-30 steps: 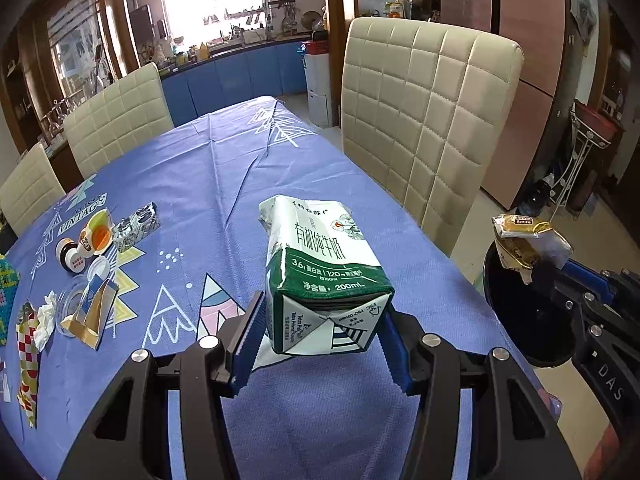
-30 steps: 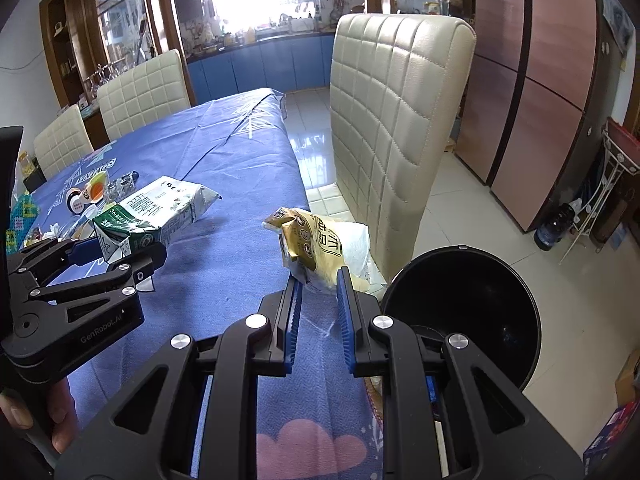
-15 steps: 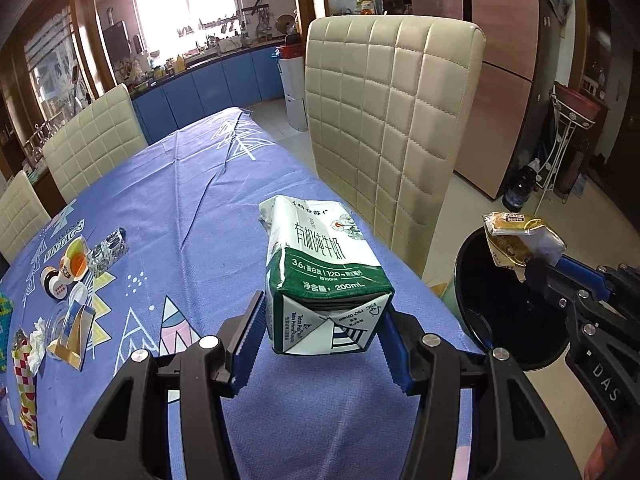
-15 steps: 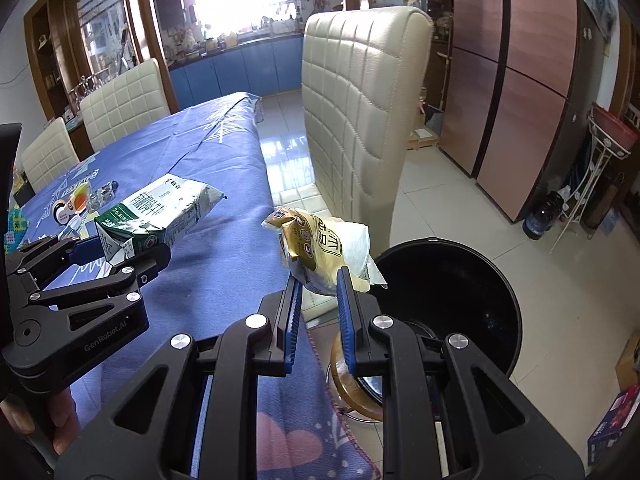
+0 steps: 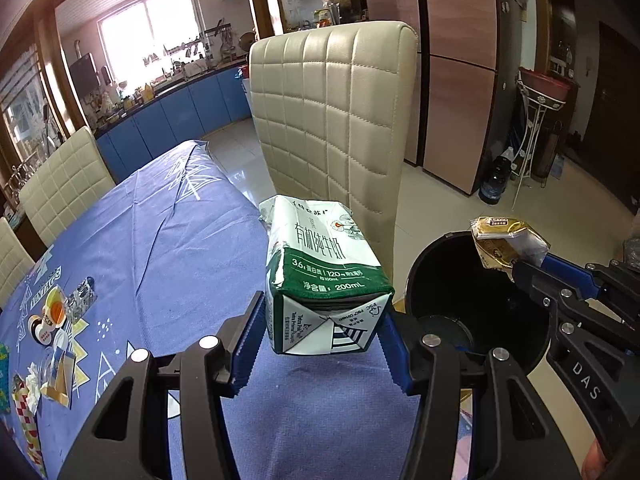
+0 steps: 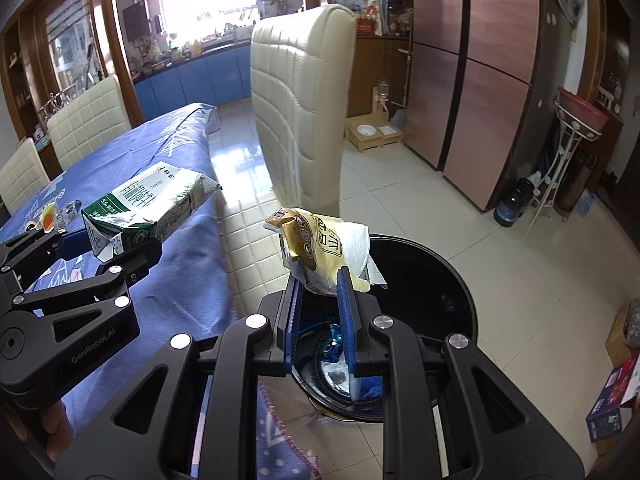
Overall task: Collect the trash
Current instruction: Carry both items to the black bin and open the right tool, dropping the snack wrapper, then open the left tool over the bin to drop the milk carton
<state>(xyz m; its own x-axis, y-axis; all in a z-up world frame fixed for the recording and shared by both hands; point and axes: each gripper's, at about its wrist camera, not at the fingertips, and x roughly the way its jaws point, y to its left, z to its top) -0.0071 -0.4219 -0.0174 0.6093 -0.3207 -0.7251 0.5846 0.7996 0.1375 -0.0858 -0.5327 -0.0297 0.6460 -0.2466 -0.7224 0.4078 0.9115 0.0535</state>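
Note:
My left gripper (image 5: 324, 340) is shut on a green and white milk carton (image 5: 320, 280), held above the right edge of the blue tablecloth (image 5: 160, 248). The same milk carton (image 6: 148, 208) shows at the left of the right wrist view. My right gripper (image 6: 318, 292) is shut on a crumpled yellow snack wrapper with white tissue (image 6: 324, 248), held over the open black trash bin (image 6: 448, 280). In the left wrist view the snack wrapper (image 5: 504, 244) hangs over the trash bin (image 5: 460, 280), which stands on the floor beside the table.
A cream padded chair (image 5: 332, 120) stands at the table's right side, just behind the bin. More litter (image 5: 52, 332) lies on the cloth at the far left: small cups, wrappers, a paper packet. A cardboard box (image 6: 612, 408) sits on the tiled floor at right.
Both grippers have carried their loads rightward off the table toward the bin. The wrapper now hangs over the bin's mouth, and the carton has reached the table's edge.

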